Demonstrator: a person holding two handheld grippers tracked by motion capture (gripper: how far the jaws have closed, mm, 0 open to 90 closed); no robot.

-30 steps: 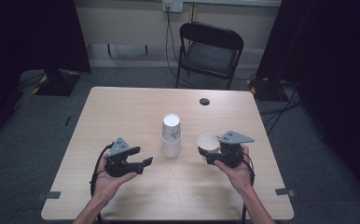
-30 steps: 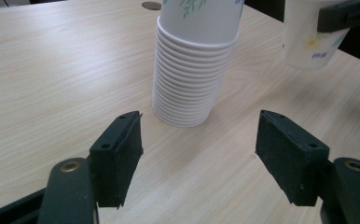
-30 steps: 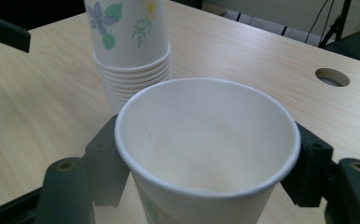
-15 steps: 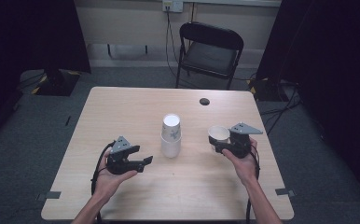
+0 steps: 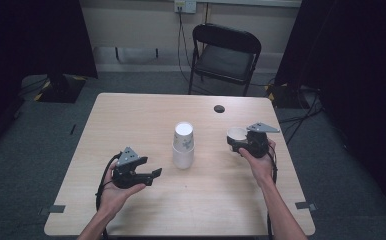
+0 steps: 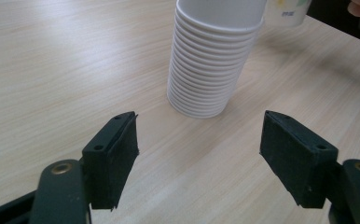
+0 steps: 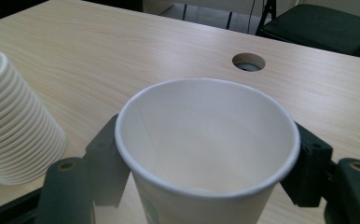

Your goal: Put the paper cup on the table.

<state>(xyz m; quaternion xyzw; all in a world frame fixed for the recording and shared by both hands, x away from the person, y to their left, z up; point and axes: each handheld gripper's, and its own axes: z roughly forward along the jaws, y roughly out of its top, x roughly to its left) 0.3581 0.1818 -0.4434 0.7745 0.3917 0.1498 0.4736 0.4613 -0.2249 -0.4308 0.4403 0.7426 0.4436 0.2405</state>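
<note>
The right gripper view is showing the single cup (image 7: 206, 154) empty inside. The right tongs (image 5: 245, 142) are gripping this cup at the surface's (image 5: 131, 120) right side. The left tongs (image 6: 206, 158) are standing wide apart, holding nothing, with the cup stack (image 6: 213, 56) just beyond them.

The print on the paper cup (image 6: 285, 11) is unreadable
</note>
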